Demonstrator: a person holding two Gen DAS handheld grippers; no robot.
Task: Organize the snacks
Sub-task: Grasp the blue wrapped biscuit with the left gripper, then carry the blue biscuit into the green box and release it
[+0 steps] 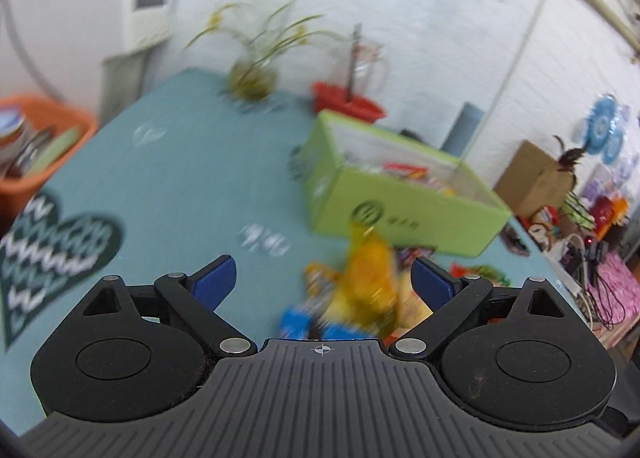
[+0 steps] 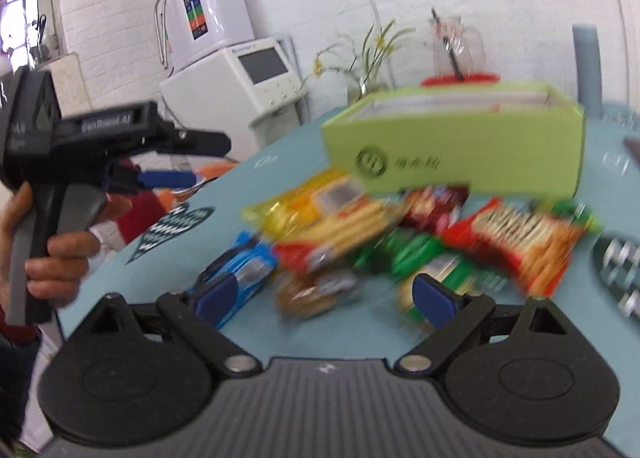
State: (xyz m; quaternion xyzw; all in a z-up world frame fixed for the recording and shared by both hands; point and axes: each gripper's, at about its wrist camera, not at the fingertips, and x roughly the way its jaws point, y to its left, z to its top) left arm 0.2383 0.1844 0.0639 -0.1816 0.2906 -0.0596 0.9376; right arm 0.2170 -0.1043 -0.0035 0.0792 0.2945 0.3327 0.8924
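Several snack packets [image 2: 352,234] lie heaped on the bench [image 1: 168,178], just in front of the green box [image 2: 456,146], which already holds a few. They look light, soft and crinkly, with slick film that may slip; the biscuits inside could crack, so I would pinch a sealed end or a flat edge, gently. Right claw [image 2: 326,296] hangs spread wide over the heap, holding nothing. Left claw [image 1: 324,282] is likewise wide apart and empty, near the yellow packet [image 1: 370,282]. Blur hides the labels.

Snack packets [image 2: 360,234] heaped on table [image 2: 280,334] before box [image 2: 460,146]; plant [image 2: 372,54] behind.
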